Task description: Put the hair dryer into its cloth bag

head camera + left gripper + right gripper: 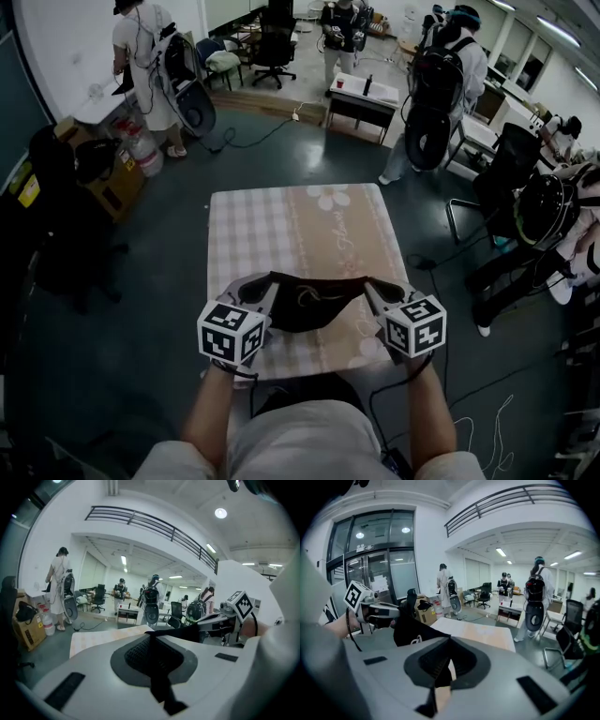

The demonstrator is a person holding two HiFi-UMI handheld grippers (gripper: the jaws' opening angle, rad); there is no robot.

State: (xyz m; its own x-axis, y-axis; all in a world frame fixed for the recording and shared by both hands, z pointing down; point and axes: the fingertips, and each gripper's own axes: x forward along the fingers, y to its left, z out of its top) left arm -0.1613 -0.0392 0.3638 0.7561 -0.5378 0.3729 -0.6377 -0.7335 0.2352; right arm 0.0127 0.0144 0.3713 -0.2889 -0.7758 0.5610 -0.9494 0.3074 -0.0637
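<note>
A black cloth bag (314,302) hangs stretched between my two grippers above the near end of the checked table (281,225). My left gripper (270,292) is shut on the bag's left upper edge, and my right gripper (368,291) is shut on its right upper edge. The bag sags in the middle, with a white cord or print on its front. No hair dryer shows outside it, and the inside is hidden. In the left gripper view, black cloth (183,631) runs from my shut left gripper (151,638) toward the other one. In the right gripper view, the bag (412,630) hangs left of my right gripper (448,643).
Several people with backpack rigs stand beyond the table, one at the far left (145,56) and one at the far right (445,84). A small desk (364,98) stands behind. Cardboard boxes (112,183) sit to the left, office chairs (511,178) to the right, and cables cross the floor.
</note>
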